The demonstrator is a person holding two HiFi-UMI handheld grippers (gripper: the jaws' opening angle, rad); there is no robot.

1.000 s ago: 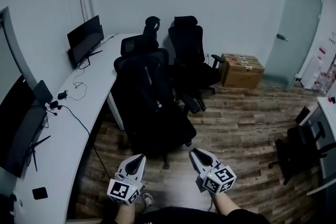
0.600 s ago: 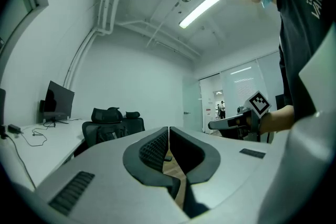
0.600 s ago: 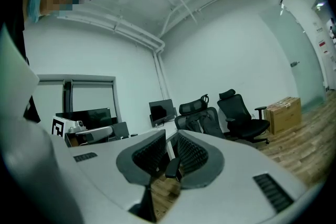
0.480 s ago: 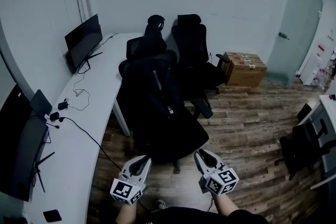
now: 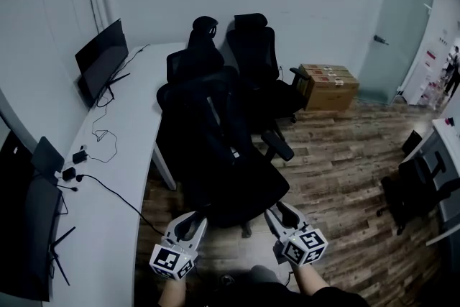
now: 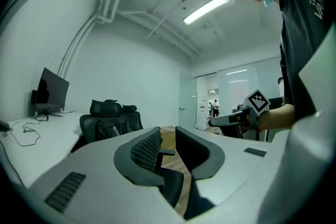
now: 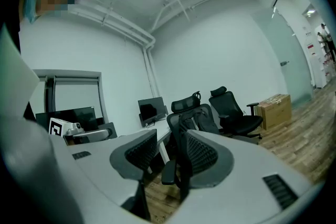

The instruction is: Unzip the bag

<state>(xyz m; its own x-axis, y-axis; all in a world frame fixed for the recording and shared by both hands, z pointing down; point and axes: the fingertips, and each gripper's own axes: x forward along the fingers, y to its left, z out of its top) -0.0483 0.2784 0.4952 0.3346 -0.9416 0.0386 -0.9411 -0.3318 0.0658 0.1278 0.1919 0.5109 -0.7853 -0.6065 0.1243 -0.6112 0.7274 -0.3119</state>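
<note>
A black backpack (image 5: 215, 129) leans against the backrest of the nearest black office chair (image 5: 248, 187); it also shows in the left gripper view (image 6: 109, 126) and the right gripper view (image 7: 202, 119). My left gripper (image 5: 194, 216) and right gripper (image 5: 274, 209) are held side by side, pointing level at that chair from just short of its seat. The jaws of both have just been opening. The left gripper (image 6: 167, 136) shows a narrow gap and the right gripper (image 7: 170, 139) a wider one, with nothing between the pads of either. No zip can be made out from here.
A long white desk (image 5: 108, 176) with monitors (image 5: 100, 57) and cables runs along the left. Two more black chairs (image 5: 251, 61) stand behind the near one. A cardboard box (image 5: 327, 86) sits by the far wall, and another chair (image 5: 413, 190) stands at the right on the wooden floor.
Both grippers have come forward toward the chair with the backpack, which now looms larger and closer. The view has swung a little, so the desk sits further left.
</note>
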